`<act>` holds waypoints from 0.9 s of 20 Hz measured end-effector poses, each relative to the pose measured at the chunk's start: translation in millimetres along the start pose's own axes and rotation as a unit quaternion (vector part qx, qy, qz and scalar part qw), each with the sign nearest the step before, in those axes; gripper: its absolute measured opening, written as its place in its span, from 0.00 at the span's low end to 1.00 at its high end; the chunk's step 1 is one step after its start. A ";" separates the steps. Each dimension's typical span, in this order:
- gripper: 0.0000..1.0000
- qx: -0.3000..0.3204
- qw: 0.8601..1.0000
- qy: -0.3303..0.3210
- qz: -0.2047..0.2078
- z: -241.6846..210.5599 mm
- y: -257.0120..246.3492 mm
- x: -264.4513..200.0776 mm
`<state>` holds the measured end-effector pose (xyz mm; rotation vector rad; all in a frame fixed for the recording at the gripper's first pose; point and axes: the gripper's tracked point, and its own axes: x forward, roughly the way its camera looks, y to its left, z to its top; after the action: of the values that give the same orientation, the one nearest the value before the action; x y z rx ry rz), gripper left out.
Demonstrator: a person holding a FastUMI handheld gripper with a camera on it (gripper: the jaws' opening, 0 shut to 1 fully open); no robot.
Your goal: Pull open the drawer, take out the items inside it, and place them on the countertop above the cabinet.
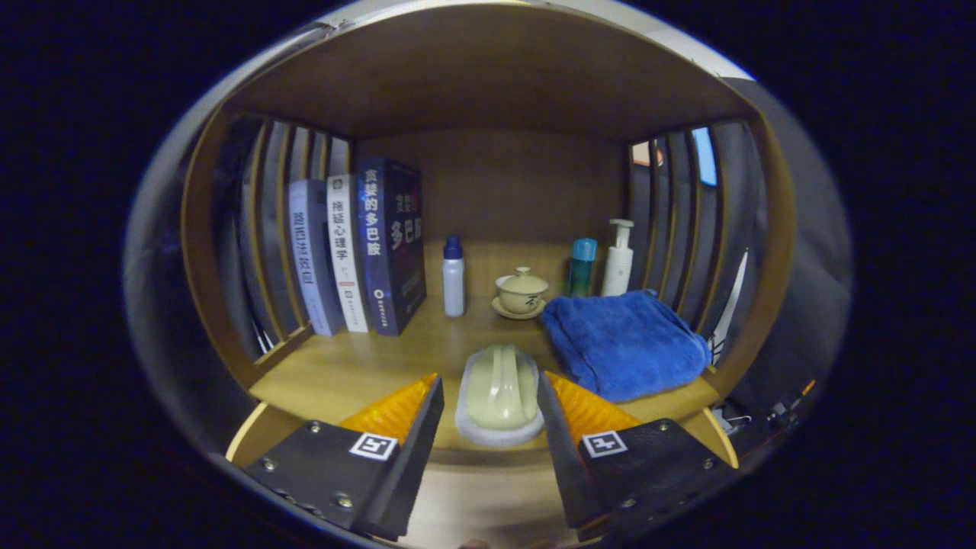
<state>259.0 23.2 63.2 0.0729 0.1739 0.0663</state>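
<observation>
Your gripper [490, 404] holds a pale green brush on a white base [499, 396] between its fingers; whether both pads actually press on it cannot be told. The brush sits over the front of the countertop [358, 366], ahead of the lidded teacup [521, 292], left of the blue towel [621, 343].
</observation>
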 end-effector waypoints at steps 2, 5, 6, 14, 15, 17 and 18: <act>0.74 0.036 0.999 -0.021 -0.005 -9.9 -5.0 -31.4; 0.73 0.044 0.998 -0.026 -0.031 -37.6 -18.3 -68.4; 0.73 0.043 0.998 -0.020 -0.035 -48.1 -18.5 -77.5; 0.73 0.061 0.997 -0.033 -0.016 -85.9 -0.7 -105.9; 0.73 0.063 0.997 -0.034 -0.014 -90.0 0.3 -106.0; 0.73 0.066 0.997 -0.033 -0.012 -97.8 0.8 -105.4; 0.73 0.065 0.997 -0.031 -0.013 -107.0 -3.6 -103.1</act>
<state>139.1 19.3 -24.6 0.2023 0.1174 0.0272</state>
